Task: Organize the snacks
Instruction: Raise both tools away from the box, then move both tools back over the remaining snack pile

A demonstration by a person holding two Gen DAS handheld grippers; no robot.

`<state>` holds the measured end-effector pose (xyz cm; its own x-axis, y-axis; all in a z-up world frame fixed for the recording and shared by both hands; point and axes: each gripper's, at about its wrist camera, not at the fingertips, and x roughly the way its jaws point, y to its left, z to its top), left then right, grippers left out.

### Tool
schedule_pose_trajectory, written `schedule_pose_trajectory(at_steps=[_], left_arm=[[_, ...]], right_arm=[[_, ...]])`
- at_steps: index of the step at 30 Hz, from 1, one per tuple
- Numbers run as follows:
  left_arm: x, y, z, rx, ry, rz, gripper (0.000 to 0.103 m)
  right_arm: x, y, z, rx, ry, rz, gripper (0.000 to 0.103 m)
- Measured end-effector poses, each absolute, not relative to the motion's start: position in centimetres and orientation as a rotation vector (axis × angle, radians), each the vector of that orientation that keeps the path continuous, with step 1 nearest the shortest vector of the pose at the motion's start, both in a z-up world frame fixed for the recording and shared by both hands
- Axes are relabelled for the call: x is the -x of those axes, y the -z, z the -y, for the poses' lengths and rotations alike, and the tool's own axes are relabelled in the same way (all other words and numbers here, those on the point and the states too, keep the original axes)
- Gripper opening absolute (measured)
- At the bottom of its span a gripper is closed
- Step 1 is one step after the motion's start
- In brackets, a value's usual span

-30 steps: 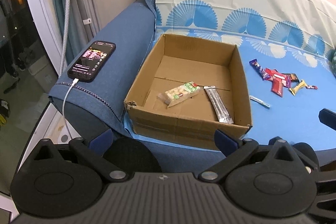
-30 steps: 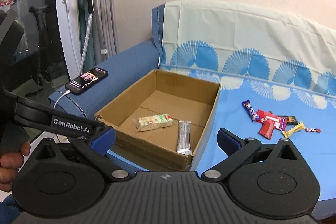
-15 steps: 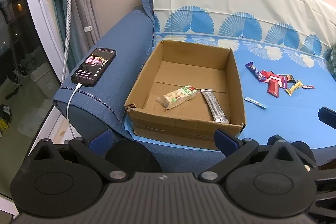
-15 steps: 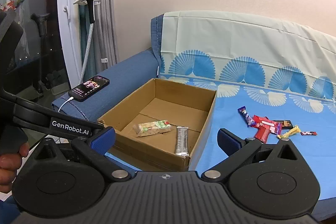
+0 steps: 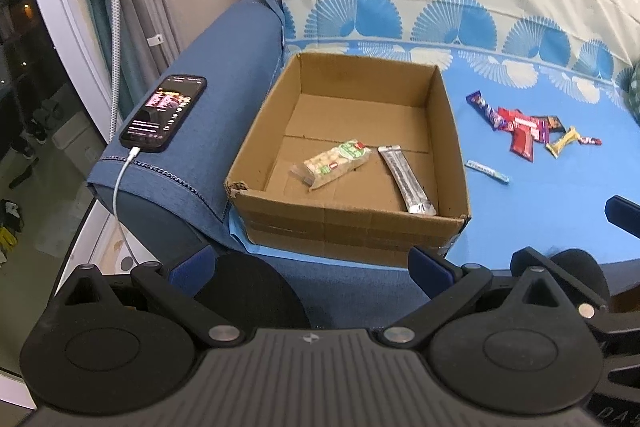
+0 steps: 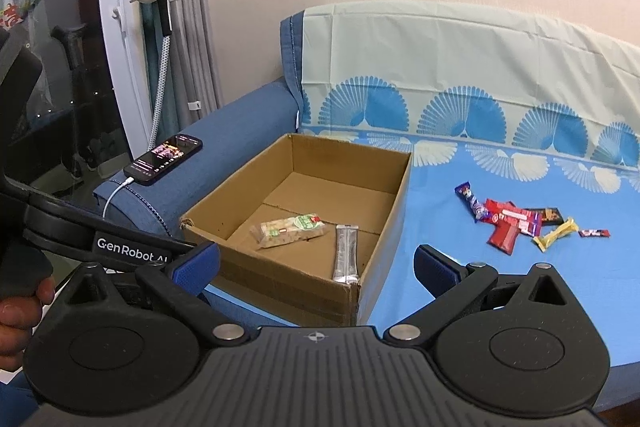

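- Snacks (image 6: 516, 225): we see a loose pile on the blue sofa cover (image 6: 500, 291), right of the cardboard box (image 6: 382, 251).
- Our left tool (image 5: 308, 261) and right tool (image 6: 316, 263) hang short of the sofa, both spread wide, holding nothing.
- Inside the box lie a nut bar (image 5: 334, 163) and a silver stick pack (image 5: 406, 179).
- A phone (image 5: 164, 111) rests on the armrest.

Two snacks (image 5: 335, 162) boxed (image 5: 256, 139), others (image 5: 524, 131) outside
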<state>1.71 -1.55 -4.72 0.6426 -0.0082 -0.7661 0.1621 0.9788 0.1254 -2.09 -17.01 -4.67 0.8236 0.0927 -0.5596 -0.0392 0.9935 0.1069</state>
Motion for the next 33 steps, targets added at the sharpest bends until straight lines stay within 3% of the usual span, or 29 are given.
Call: schedule_pose_trajectory(at_steps=[15,33], left_arm=[[-6.2,7.3,6.9,-0.279,0.166,-0.97,0.103],[-20.0,10.3,26.4,-0.305,0.329,-1.017,0.103]], right_arm=[[-0.5,8.0,21.5,-0.199,-0.002,-0.692,0.102],[-4.5,13.1,39.6,-0.369,0.378,-0.693,0.102]])
